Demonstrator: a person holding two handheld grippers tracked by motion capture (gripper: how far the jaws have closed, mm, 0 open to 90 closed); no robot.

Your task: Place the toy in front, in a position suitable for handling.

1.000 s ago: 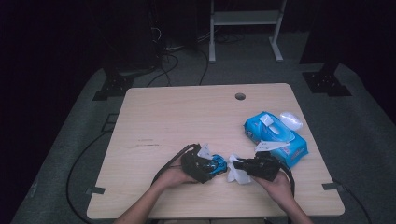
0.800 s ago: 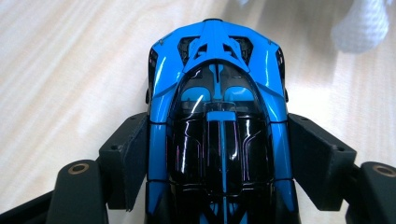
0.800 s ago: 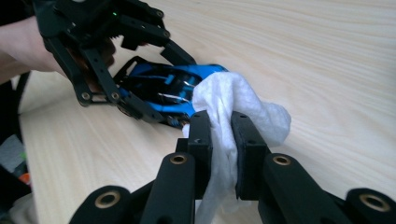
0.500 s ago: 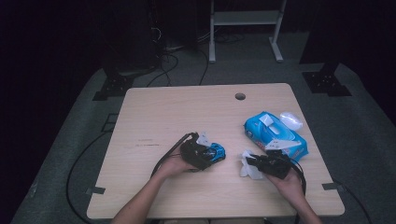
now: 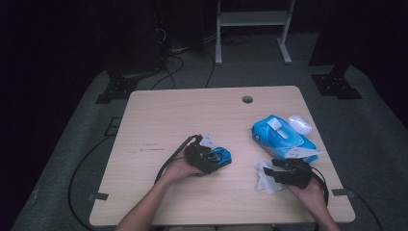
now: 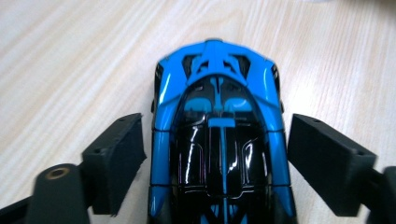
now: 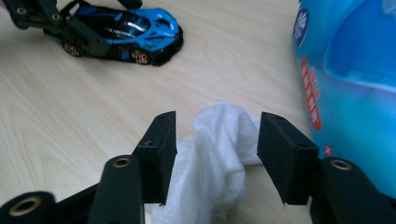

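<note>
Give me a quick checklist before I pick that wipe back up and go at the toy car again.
1. Wipe between the right tool jaws: ok, though the jaws have just been opening and stand off it.
2. Toy car between the left tool jaws: ok.
3. Left tool gripping the car: not ok, gaps show on both sides; the jaws have just been opening.
4. Car upright on the table: ok.
5. Wipe pack apart from the car: ok.
6. Wipe damp enough: cannot tell.
</note>
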